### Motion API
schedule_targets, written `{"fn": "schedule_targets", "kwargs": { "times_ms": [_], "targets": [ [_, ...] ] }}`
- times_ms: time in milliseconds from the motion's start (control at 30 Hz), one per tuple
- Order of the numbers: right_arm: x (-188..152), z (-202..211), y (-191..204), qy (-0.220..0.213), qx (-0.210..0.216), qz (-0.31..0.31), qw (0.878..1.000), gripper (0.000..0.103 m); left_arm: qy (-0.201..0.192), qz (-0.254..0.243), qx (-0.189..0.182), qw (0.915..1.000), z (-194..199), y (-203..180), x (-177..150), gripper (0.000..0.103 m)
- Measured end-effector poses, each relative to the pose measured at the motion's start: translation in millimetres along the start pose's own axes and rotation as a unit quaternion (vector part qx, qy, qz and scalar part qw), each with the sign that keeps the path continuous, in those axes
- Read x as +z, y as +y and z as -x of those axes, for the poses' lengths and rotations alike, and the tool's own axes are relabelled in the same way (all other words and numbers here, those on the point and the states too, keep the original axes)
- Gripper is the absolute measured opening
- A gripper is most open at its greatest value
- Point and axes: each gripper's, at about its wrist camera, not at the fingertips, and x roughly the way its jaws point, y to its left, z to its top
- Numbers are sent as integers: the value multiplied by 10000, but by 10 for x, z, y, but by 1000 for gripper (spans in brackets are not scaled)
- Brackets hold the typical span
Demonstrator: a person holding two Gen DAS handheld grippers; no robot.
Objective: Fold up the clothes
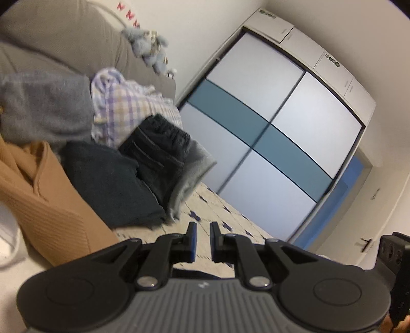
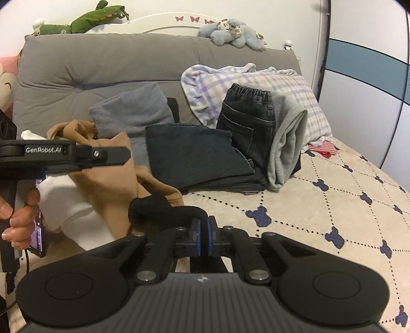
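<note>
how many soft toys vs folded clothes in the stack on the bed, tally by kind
soft toys: 2 (green plush toy, blue-grey plush toy)
folded clothes: 3 (dark teal folded garment, black folded jeans, light grey folded garment)
total: 5

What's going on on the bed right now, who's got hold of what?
A person is sorting clothes on the bed with a hand-held gripper in each hand. The right hand-held gripper is shut on a black sock just in front of it. The left hand-held gripper is open a little with nothing between its pads. Folded dark pieces and a grey roll lie stacked by the grey cushion; a tan garment and a white garment lie unfolded.
</note>
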Motion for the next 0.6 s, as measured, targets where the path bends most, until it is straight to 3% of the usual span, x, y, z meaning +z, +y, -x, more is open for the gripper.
{"fn": "schedule_targets", "kwargs": {
  "times_ms": [33,100,133,367,600],
  "targets": [
    [5,20,6,13,4,-16,10000,6,119,98,-60,9999,-4,14,8,42],
    [-9,51,61,68,38,38,10000,6,388,248,-84,9989,-6,34,20,59],
    [-23,65,96,103,57,82,9999,6,525,311,-71,9981,-3,46,24,62],
    [-426,53,513,593,548,394,9960,6,955,421,168,9944,119,121,-36,62],
    [-919,-141,932,1196,814,659,9873,6,1342,195,265,9904,107,94,-108,62]
  ]
}}
